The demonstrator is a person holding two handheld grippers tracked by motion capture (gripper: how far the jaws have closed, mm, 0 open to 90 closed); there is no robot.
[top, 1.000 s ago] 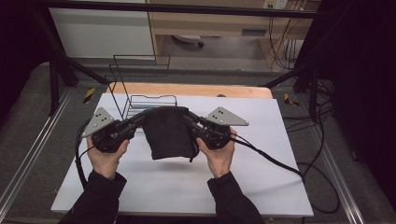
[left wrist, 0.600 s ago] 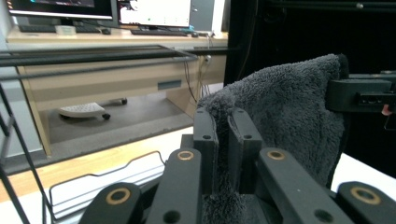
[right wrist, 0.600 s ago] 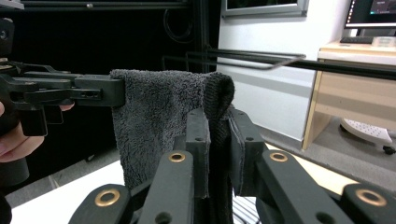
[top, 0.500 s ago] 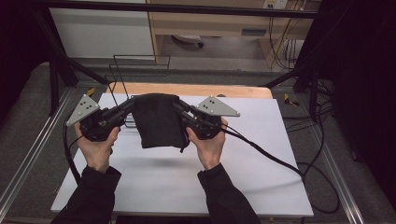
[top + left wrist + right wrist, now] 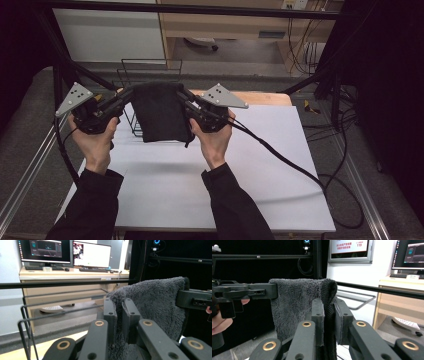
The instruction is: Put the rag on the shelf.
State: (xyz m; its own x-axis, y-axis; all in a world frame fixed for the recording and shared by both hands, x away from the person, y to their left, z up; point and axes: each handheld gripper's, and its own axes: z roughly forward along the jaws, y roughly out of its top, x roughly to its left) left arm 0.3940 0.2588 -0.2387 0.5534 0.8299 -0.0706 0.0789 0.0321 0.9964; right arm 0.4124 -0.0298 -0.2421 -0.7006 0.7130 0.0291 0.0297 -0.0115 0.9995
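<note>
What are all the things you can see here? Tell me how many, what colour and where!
towel: one, dark grey, hanging between both grippers above the table
wire rack: one, black, at the table's far left, behind the towel
table: one, white top, under the hands
desk: one, light wood, far behind, bearing two monitors
left gripper: one, black, shut on the towel's left top corner
right gripper: one, black, shut on the towel's right top corner

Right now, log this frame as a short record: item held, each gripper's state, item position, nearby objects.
item: dark grey towel, hanging folded
left gripper: shut on the towel's left top corner
right gripper: shut on the right top corner
position: lifted clear of the white table, in front of the wire rack
support: both hands
</note>
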